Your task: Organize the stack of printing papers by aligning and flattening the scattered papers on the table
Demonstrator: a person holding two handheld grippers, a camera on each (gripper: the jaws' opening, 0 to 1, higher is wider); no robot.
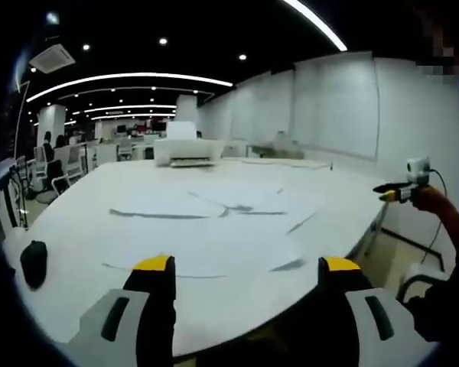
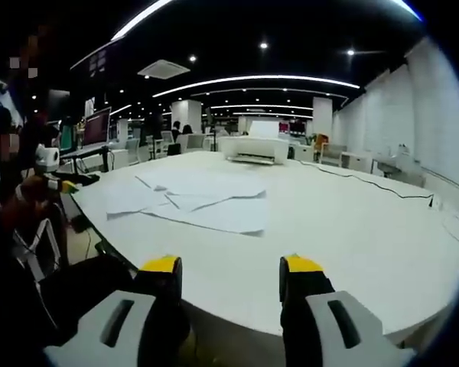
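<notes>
Several white printing papers [image 1: 214, 206] lie scattered and overlapping across the middle of the white table [image 1: 84, 229]. In the right gripper view the papers [image 2: 203, 200] spread left of centre, some at angles. My left gripper [image 1: 249, 267] hangs open at the table's near edge, short of the papers, with nothing between its yellow-tipped jaws. My right gripper [image 2: 231, 267] is open too, at another side of the table and well back from the sheets. The right gripper [image 1: 398, 191] also appears at the right of the left gripper view, held in a hand off the table's edge.
A white printer [image 1: 183, 151] stands at the table's far end, printer [image 2: 254, 147]. A black rounded object [image 1: 33, 264] sits by the left edge. A thin cable [image 2: 367, 182] runs over the table. Office chairs [image 1: 69, 168] and desks fill the room behind.
</notes>
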